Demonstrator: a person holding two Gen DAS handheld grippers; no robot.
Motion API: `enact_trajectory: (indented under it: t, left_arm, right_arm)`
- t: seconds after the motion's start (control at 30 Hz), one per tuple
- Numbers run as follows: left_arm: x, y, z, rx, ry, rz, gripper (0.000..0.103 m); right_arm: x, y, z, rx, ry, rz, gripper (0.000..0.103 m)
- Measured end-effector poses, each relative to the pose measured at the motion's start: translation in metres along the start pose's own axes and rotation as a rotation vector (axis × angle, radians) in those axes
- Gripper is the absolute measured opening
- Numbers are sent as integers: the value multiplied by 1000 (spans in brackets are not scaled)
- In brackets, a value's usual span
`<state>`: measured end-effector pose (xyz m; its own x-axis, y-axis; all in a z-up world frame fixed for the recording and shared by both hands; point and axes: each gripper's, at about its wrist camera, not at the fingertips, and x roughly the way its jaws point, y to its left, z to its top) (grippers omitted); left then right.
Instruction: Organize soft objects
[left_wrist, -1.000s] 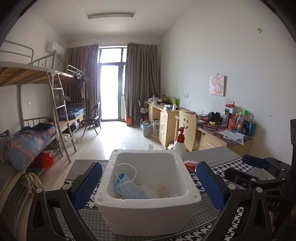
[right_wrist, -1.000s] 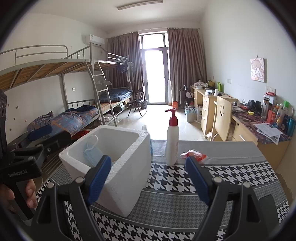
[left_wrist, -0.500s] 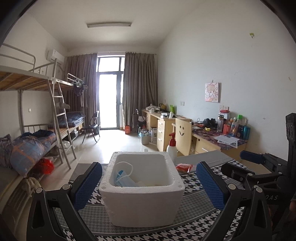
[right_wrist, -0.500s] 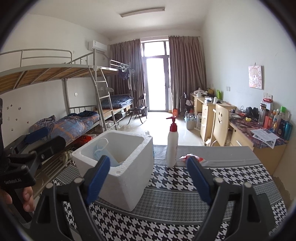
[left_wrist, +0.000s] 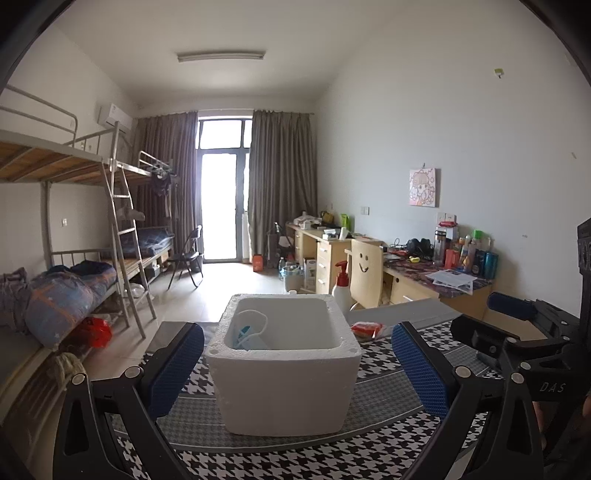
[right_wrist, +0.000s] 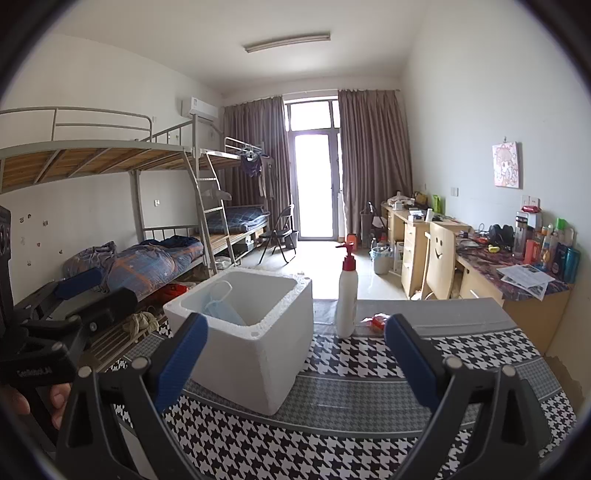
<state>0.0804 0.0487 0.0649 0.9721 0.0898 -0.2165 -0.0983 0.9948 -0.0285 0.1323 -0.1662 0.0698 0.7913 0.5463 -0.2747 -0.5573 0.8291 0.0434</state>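
1. Both my tongs are released and carry nothing: the left tongs (left_wrist: 297, 360) stand wide with the box (left_wrist: 284, 373) framed between their blue pads, and the right tongs (right_wrist: 295, 354) gape just as wide over bare cloth.

2. The box sits on the desk (right_wrist: 369, 398) toward its left edge. A blue mask (right_wrist: 223, 312) already lies inside, leaning on the left wall with its ear loop draped over the rim.

3. The soft thing left out, as I judge it, is the red packet (right_wrist: 378, 321). It lies flat near the desk's far edge, just right of the bottle (right_wrist: 346, 295) and well apart from the box.

4. From the right tongs the packet is ahead, near the midline and a touch to the right. From the left tongs it is off to the right, past the box's far right corner (left_wrist: 365, 328).

5. So my right hand is the nearer one. Its path runs close by the bottle, which I could knock over.

6. The packet's long axis seems to run roughly along the far edge, though it is too small to be sure.
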Motion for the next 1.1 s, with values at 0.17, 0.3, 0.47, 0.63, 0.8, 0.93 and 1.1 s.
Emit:
enact_trajectory:
  t: [0.17,0.3,0.47,0.63,0.8,0.93,1.1]
  left_arm:
    - [-4,8,-8,-28,-12,21,102]
    - [-6,10,-12,-41,-20,31,102]
    - [-13,9,-20,-49,-29,19,102]
    - [-15,7,-25,-36,-46,21,102]
    - [-14,9,-33,-58,-40,39,102]
    - [-13,11,-37,-68,-38,49,102]
    - [-10,13,-42,-73,-30,57,102]
  right_arm:
    - [-6,1,-3,-1,-33,-12,98]
    - [-13,2,-11,8,-68,-11,99]
    - [-13,4,-18,-2,-71,-22,99]
    - [-14,3,-28,9,-70,-7,99]
    - [-15,3,-34,7,-76,-29,99]
    - [-15,2,-41,10,-70,-37,99]
    - [-14,-1,-49,22,-56,-43,99]
